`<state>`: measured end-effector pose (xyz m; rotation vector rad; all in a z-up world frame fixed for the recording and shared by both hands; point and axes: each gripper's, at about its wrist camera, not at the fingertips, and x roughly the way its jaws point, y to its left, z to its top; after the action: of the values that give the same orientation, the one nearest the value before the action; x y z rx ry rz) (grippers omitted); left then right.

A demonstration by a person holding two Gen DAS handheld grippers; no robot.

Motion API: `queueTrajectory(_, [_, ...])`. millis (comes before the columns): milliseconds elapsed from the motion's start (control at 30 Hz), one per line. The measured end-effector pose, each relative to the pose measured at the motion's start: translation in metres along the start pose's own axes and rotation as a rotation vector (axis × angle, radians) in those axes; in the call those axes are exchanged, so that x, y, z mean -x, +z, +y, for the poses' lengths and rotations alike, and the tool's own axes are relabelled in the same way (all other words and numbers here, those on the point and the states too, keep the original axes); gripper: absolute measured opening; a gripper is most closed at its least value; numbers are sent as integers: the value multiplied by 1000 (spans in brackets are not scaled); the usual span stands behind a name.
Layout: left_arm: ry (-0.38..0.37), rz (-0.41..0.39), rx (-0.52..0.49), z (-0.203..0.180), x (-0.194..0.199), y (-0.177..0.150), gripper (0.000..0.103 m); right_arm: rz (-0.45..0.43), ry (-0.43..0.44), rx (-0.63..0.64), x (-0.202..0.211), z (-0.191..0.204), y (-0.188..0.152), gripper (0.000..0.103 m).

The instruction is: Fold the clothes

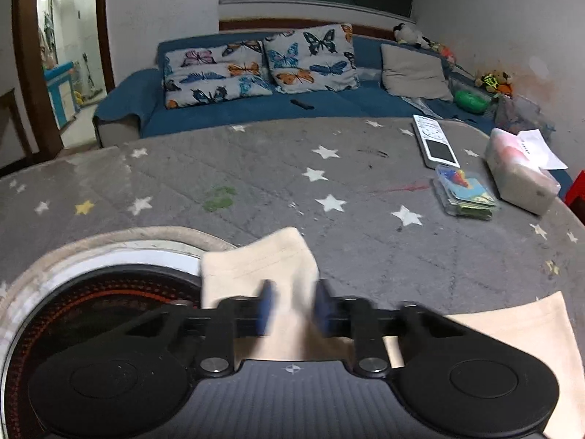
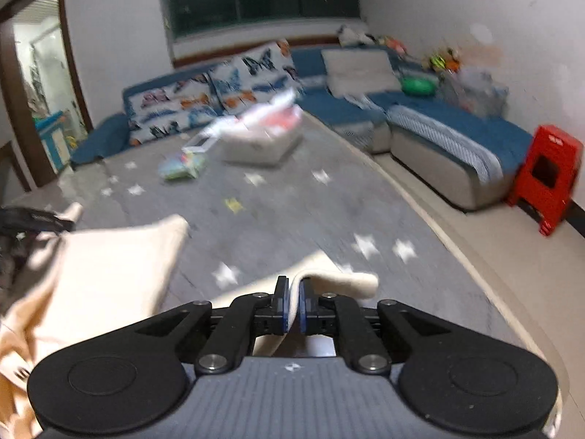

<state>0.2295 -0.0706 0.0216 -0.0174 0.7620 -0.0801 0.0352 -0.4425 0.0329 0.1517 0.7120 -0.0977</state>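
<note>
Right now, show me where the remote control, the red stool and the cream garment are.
remote control [image 1: 435, 142]: left wrist view, its middle.
red stool [image 2: 548, 172]: right wrist view, its front face.
cream garment [image 2: 113, 278]: right wrist view, the raised flat panel.

counts of the things in the two views

two grippers [image 1: 291, 305] [image 2: 291, 305]; one cream garment [image 1: 256, 263] at lower centre; two butterfly cushions [image 1: 215, 73] and one plain grey cushion [image 1: 413, 71] in the upper half; one remote control [image 1: 435, 141], one tissue pack [image 1: 519, 179], one clear box of cards [image 1: 466, 192] at right; one red stool [image 2: 548, 179] at right edge.
</note>
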Motion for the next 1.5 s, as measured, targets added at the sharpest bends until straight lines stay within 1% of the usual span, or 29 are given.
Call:
queueTrajectory(33, [-6,-4,12,4,2,0,7,1,-8,-4,0,-2,-1,11])
queueTrajectory(100, [-11,-21,41,12,10,-1,6,-4,-14,-1,-1,-3,-2,11])
queueTrajectory(167, [-12,-43,67,20,22,-1,6,-12,-12,2,0,-1,-1,14])
queueTrajectory(200, [-14,-57,79,25,31,-1,6,-17,-10,2,0,0,-1,19])
queueTrajectory(300, [-18,-106,117,40,61,-2,6,-29,4,13,4,5,-2,21])
queueTrajectory(367, [-17,-141,145,54,83,-5,6,-37,15,24,8,9,-3,27])
queueTrajectory(400, [-14,-160,160,61,96,-7,6,-40,19,32,10,11,-3,32])
queueTrajectory(433, [-11,-180,176,68,109,-10,6,-43,25,41,13,13,-3,33])
queueTrajectory(467, [-5,-198,189,77,123,-13,6,-45,37,54,16,16,-3,33])
queueTrajectory(533, [12,-235,214,93,150,-21,6,-48,59,85,23,23,-4,38])
queueTrajectory(600, [33,-270,234,108,177,-30,6,-53,90,121,30,31,-4,39])
queueTrajectory(667, [58,-291,253,121,201,-41,6,-58,127,156,37,41,-4,42])
queueTrajectory(800, [125,-327,276,142,242,-69,6,-29,254,253,50,68,-12,43])
queueTrajectory(867, [162,-329,296,152,256,-85,6,-12,318,302,57,82,-16,44])
queueTrajectory(933, [200,-322,319,163,267,-100,5,26,391,374,60,102,-27,44])
queueTrajectory(1000, [235,-293,347,175,272,-116,5,57,419,433,62,117,-37,44])
queueTrajectory(1100, [274,-245,385,190,275,-139,5,96,443,488,64,129,-52,44])
queueTrajectory(1200, [329,-171,388,196,267,-160,5,116,421,487,64,124,-59,44])
queueTrajectory(1267, [332,-139,406,201,263,-169,5,111,383,445,66,112,-58,44])
queueTrajectory(1367, [342,-122,417,204,266,-180,5,89,299,357,64,83,-52,44])
queueTrajectory(1500, [347,-108,432,205,273,-193,5,79,166,196,43,43,-42,44])
